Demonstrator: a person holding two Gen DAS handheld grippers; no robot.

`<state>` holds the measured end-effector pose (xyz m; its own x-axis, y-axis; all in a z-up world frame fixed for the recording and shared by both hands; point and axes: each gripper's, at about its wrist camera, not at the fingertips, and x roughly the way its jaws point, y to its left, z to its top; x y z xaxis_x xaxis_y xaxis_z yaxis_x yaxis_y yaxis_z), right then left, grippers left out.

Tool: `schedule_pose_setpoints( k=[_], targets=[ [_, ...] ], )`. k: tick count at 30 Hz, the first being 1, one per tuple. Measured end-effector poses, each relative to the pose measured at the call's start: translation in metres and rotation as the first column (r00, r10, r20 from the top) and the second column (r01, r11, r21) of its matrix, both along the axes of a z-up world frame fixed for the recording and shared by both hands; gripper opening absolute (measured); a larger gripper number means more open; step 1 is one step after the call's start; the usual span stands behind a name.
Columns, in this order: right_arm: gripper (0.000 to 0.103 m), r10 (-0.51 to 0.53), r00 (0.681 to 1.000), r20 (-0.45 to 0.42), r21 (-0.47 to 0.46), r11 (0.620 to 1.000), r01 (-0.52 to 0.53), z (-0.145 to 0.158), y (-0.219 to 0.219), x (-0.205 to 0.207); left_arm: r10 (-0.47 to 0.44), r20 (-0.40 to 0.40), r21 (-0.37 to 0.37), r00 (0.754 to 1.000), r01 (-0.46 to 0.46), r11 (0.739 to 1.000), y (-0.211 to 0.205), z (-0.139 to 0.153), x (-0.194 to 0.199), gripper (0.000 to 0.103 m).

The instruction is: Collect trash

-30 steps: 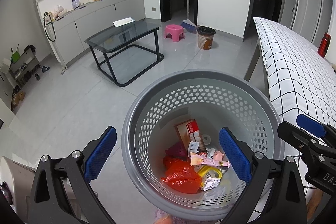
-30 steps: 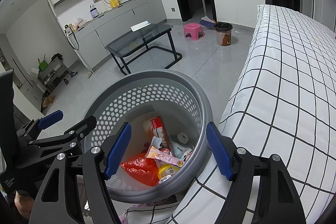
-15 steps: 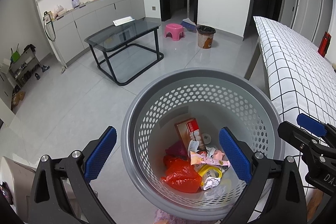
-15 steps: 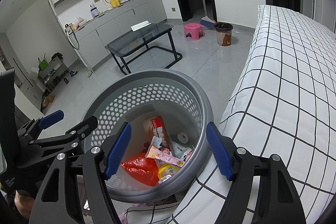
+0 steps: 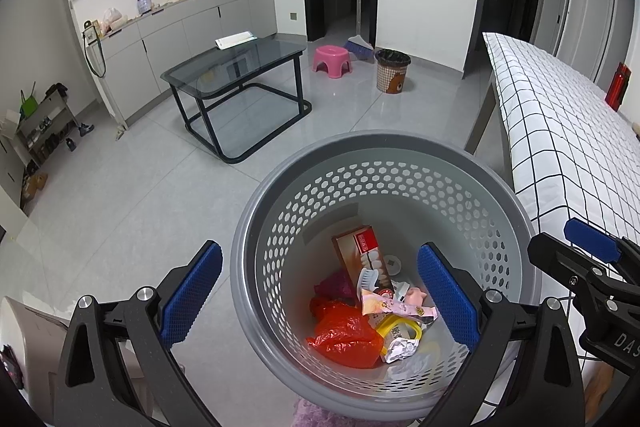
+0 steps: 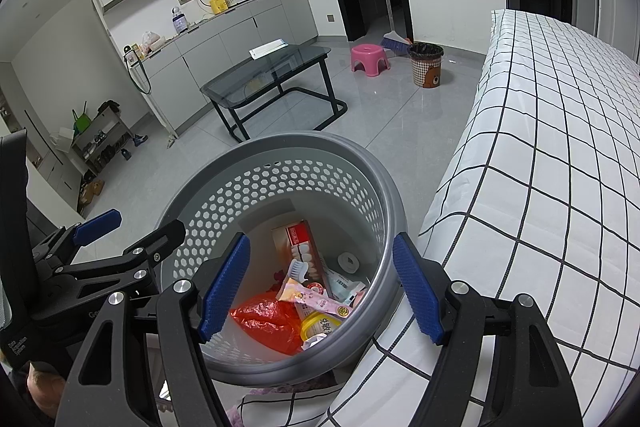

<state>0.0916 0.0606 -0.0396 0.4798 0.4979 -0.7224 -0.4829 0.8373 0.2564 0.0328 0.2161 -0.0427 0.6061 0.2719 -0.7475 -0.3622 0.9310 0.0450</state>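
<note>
Grey perforated basket [image 5: 472,187] of trash [image 5: 372,311] sits below and between both spread, empty tools, left tool [image 5: 320,299] and right tool [image 6: 320,291], beside the checkered bed [image 6: 560,147].

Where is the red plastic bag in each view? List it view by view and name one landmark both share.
Left wrist view: the red plastic bag lies low in the centre, on the bottom of the grey basket, left of the other trash.
Right wrist view: the bag lies lower left of centre, in the same basket.
Shared landmark: the pink stool on the far floor.
</note>
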Motion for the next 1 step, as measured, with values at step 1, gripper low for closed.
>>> schedule_pose_setpoints(
  k=[1],
  targets=[
    [0.071,0.0,1.0,0.0,0.0,1.0,0.0,0.0,0.0,0.0,0.001,0.0,-0.001,1.0,-0.001,1.0,0.0001,0.0004,0.0001,0.096]
  ],
)
